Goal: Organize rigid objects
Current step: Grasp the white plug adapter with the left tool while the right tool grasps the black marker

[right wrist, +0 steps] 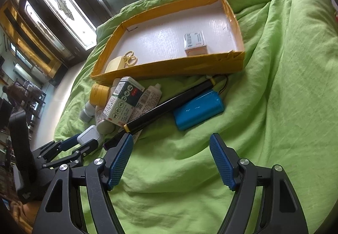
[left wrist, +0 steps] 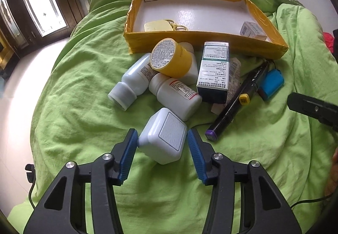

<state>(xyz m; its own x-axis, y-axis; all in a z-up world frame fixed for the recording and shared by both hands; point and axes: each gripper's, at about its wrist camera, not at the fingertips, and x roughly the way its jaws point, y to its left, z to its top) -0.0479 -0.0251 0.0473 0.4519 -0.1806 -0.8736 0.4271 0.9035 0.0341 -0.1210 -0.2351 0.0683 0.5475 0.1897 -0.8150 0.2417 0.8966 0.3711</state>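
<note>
A white square bottle (left wrist: 162,136) lies on its side on the green bedsheet, nearest of a pile. My left gripper (left wrist: 162,131) is shut on it, a blue pad against each side; the right wrist view shows the same grip (right wrist: 84,141). Behind it lie two white round bottles (left wrist: 175,96), a yellow jar (left wrist: 171,58), a medicine box (left wrist: 213,71), a black marker (left wrist: 238,103) and a blue battery pack (left wrist: 271,84). My right gripper (right wrist: 171,136) stands open over bare sheet, just in front of the marker (right wrist: 169,105) and battery pack (right wrist: 198,109).
A yellow-walled tray (left wrist: 202,41) sits beyond the pile, holding a cream case with gold scissors (right wrist: 128,58) and a small box (right wrist: 195,43). The bed drops off to a pale floor on the left. Windows and wooden frames stand behind.
</note>
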